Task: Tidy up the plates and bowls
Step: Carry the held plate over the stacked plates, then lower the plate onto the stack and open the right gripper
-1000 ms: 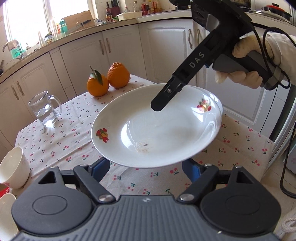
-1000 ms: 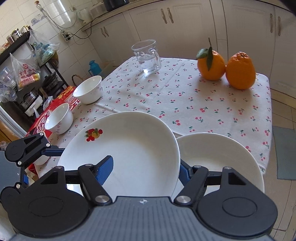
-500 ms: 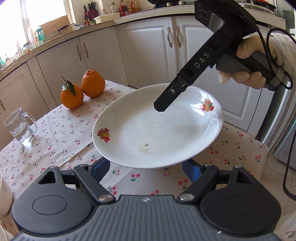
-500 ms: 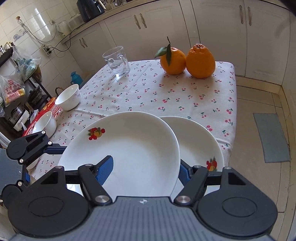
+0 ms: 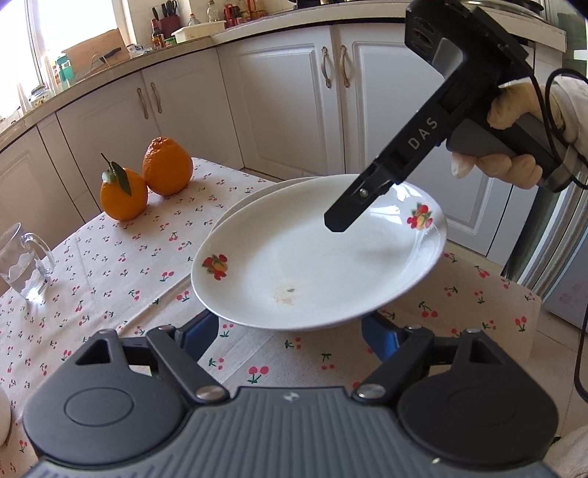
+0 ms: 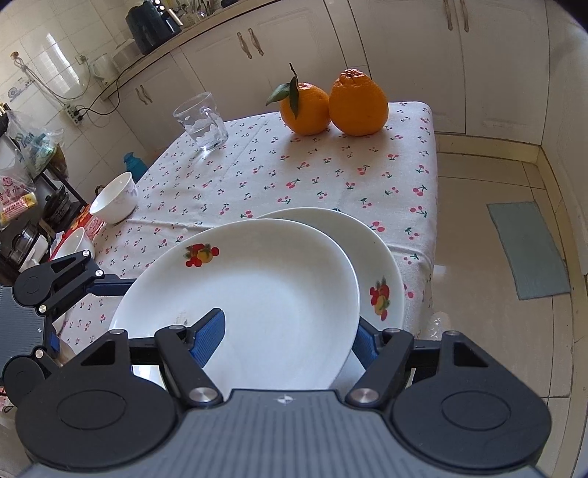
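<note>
The lower plate (image 6: 382, 257) is largely covered by the upper plate (image 6: 257, 301) in the right wrist view; in the left wrist view only a thin sliver of its rim is seen behind the upper one. The right claw (image 6: 286, 336) has its right pad (image 6: 365, 345) mostly hidden under the plate's edge — contact there cannot be judged. The left claw (image 5: 290, 331) has both pad tips concealed beneath the plate. A bowl (image 6: 75, 241) is partly blocked by the left claw's body, and the glass mug (image 5: 24, 263) is cut off by the picture's edge. Items on the far counter (image 5: 205, 35) are too small to be identified.
</note>
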### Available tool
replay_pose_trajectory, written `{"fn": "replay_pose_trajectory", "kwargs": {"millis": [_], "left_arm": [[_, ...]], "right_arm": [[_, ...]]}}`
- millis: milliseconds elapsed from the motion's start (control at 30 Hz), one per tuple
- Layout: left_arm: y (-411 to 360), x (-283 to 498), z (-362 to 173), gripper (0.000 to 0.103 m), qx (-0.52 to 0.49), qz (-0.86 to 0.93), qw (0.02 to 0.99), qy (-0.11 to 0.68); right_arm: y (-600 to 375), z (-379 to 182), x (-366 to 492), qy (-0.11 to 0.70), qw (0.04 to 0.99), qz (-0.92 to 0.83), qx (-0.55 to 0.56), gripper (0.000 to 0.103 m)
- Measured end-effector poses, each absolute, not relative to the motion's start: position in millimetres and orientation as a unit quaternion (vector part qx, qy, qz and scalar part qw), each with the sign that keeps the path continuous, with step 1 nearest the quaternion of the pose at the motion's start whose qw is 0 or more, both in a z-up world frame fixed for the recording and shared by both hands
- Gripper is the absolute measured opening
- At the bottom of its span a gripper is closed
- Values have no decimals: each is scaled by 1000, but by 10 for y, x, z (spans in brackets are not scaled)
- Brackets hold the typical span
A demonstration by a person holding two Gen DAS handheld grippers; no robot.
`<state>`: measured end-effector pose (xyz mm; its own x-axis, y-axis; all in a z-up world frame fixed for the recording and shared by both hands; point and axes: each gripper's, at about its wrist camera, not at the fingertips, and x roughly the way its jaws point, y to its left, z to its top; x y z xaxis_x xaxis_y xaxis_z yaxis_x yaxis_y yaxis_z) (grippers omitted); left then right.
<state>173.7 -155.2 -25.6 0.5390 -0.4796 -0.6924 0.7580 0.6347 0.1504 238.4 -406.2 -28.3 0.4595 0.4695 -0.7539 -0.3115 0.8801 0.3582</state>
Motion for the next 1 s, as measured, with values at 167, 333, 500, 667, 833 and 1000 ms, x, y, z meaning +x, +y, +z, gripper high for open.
{"fn": "replay_pose_trajectory", "kwargs": {"millis": [167, 333, 500, 667, 833, 1000], "left_arm": [[-1571, 1780, -278, 85, 223, -369, 847, 312], [-1575, 1788, -296, 85, 223, -376, 844, 312], [-1572, 1794, -304, 86, 221, -378, 843, 313], [-1560, 1806, -313, 87, 218, -381, 843, 312], [-1552, 1811, -325, 87, 217, -385, 842, 310], [-1545, 1803, -329, 87, 217, -383, 844, 308]], "right_arm": [[-4098, -330, 2367, 469, 849, 226, 89, 77], [-4135, -335, 2337, 469, 849, 223, 95, 77], [-4132, -306, 2304, 467, 852, 218, 92, 77], [-4094, -270, 2264, 469, 853, 212, 82, 77], [-4070, -240, 2217, 470, 855, 205, 76, 77], [-4055, -214, 2190, 471, 856, 197, 74, 77]]}}
